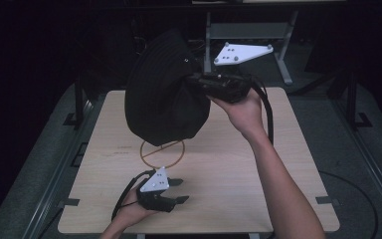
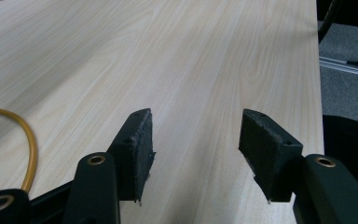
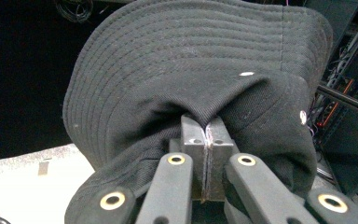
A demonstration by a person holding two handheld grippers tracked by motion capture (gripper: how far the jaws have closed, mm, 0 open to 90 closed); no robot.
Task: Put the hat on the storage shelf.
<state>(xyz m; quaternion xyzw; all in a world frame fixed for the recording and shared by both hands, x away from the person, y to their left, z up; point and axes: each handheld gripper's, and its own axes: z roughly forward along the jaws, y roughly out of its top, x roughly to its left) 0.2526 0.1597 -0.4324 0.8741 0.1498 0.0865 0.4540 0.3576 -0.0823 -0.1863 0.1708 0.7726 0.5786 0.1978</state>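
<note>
The right gripper (image 3: 206, 135) pinches the black hat (image 1: 161, 94) (by its crown fabric), held above the yellow ring (image 1: 162, 152). Near the ring, the left gripper (image 2: 193, 149) rests spread, nothing between its jaws.

we note a yellow ring (image 1: 162, 152) flat on the pale wooden table (image 1: 229, 169); dark, possibly metal frames (image 1: 248, 32) behind.

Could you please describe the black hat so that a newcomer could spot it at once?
Over the far half of the wooden table, the right tool pinches a black bucket hat in the air. Its stitched brim sets it apart from the thin yellow ring lying flat below.
</note>
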